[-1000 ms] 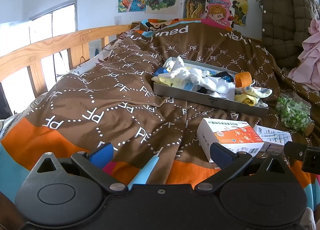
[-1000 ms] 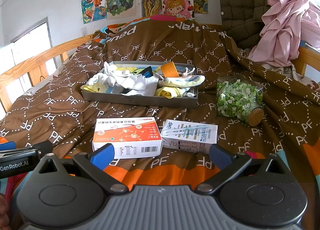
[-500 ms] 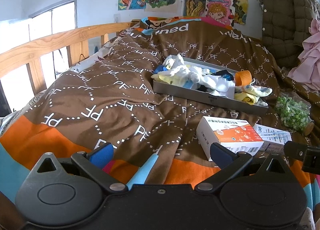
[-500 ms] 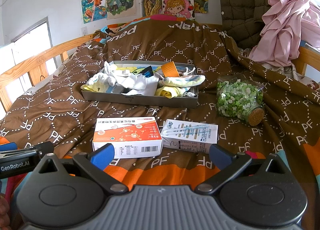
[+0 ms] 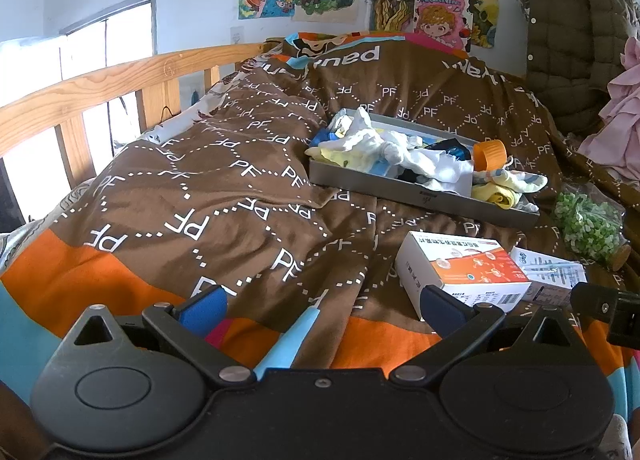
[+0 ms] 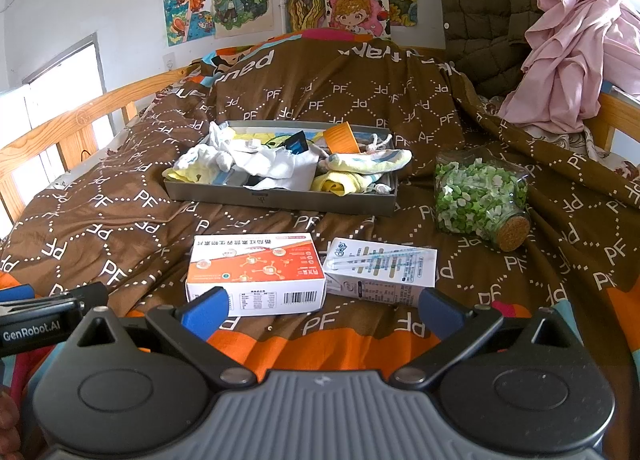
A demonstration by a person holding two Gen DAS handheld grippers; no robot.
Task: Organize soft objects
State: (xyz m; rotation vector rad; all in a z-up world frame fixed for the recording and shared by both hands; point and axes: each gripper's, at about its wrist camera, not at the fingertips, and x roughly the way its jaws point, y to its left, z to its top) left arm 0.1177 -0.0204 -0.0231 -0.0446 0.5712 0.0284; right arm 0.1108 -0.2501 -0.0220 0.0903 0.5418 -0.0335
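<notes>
Left wrist view, change: the scene is framed almost as it was a second ago; only a slight shift of the bedspread (image 5: 224, 187) and tray in the frame is noticed, and nothing on the bed has been displaced.
Left wrist view, tool: the left gripper (image 5: 322, 302) is held low over the orange band of the bedspread with its blue pads spread wide; nothing is held between them.
Left wrist view, task things: the pile of socks and cloths (image 5: 404, 157) is seen lying in the grey tray (image 5: 400, 193), well ahead of the gripper and to its right. A yellow sock (image 5: 502, 191) is draped over the tray's right end.
Left wrist view, other items: an orange-and-white box (image 5: 464, 270) lies just beyond the right pad.

Right wrist view, change: no difference from the earlier frames is found; the tool and objects are placed as before.
Right wrist view, tool: the right gripper (image 6: 320, 306) is likewise kept wide apart and empty.
Right wrist view, task things: the soft pile (image 6: 276, 163) is seen in the tray (image 6: 280, 199), straight ahead and well apart from the pads.
Right wrist view, between tool and tray: the orange-and-white box (image 6: 256, 272) and a pale carton (image 6: 380, 270) lie side by side, touching.
Right wrist view, right side: a corked jar of green pieces (image 6: 480, 195) lies tipped beside the tray.
</notes>
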